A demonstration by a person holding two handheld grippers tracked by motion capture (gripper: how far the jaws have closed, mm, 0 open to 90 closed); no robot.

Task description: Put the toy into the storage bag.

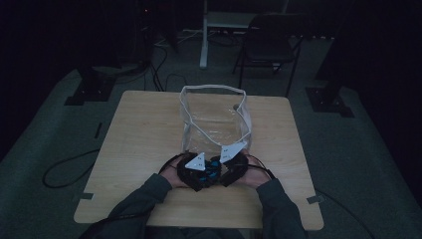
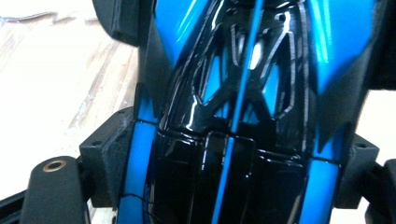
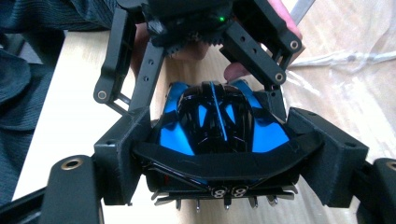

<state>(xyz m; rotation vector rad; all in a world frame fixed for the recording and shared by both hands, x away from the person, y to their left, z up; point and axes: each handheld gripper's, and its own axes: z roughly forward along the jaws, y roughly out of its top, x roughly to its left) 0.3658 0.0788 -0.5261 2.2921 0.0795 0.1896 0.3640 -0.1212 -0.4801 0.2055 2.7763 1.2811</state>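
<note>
A glossy blue and black toy car (image 1: 212, 173) is held just above the near middle of the wooden table (image 1: 139, 134), gripped from both ends. My left gripper (image 1: 204, 177) is shut on it; in the left gripper view the car's body (image 2: 233, 116) sits between the two black jaws of that gripper (image 2: 233, 161). My right gripper (image 1: 222, 172) is shut on the car's rear (image 3: 210, 121), its pads pressing both sides near the black spoiler (image 3: 226, 158). The left gripper (image 3: 208, 91) clamps the far end. A clear plastic bag (image 1: 214, 117) with a white rim stands open right behind the grippers.
The bag's crinkled plastic (image 3: 355, 79) lies to the right of the car. On the dark floor behind the table are a folding chair (image 1: 268, 42), a white post (image 1: 203, 35), black stand bases (image 1: 89, 89) and cables (image 1: 64, 169).
</note>
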